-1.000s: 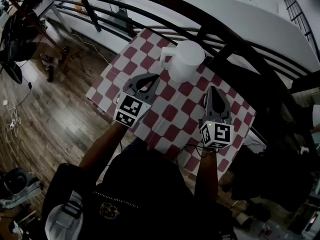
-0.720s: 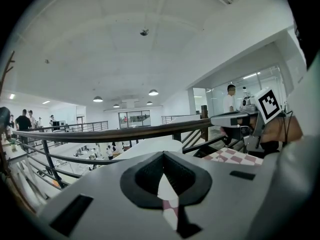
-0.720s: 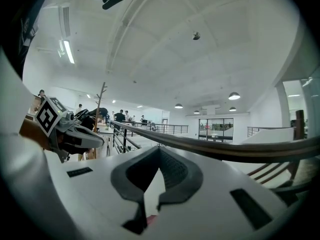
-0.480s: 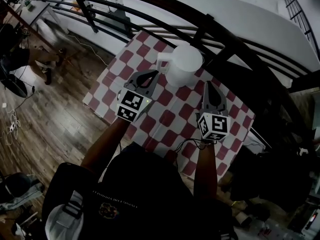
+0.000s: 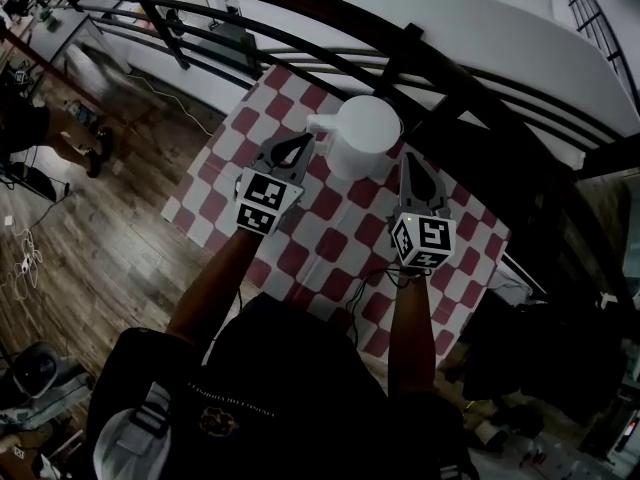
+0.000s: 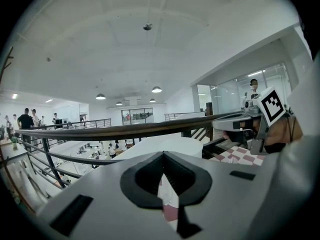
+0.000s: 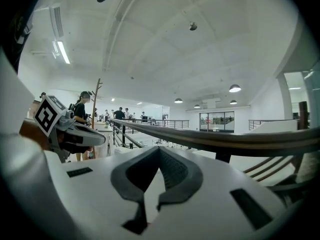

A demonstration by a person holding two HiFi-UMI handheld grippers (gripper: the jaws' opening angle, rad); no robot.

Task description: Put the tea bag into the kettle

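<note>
- Right, both tools are up at the kettle (image 5: 365, 133), which sits on the checked tablecloth (image 5: 225, 183) just ahead of them and between them.
- The left gripper (image 5: 298, 145) has its tips pressed together, with only cloth showing through the gap. The right gripper (image 5: 410, 160) is closed tight too, nothing in it.
- The tea bag? No view shows it, so where it lies I cannot tell.
- Risk one: closed jaws pick up nothing. They must part before any grab, and a thin, limp bag would likely slip from a shallow pinch.
- Risk two: the grippers flank the kettle closely, so a careless sweep could nudge that smooth, rounded white body.
- Risk three: from above, the top reads as a plain pale dome. Lid on or off is unclear, and a covered top blocks the drop.
- Textures: soft red-and-white cloth that may ruck, a stubby handle (image 5: 318, 123), and a dark curved railing (image 5: 300, 8) behind.
</note>
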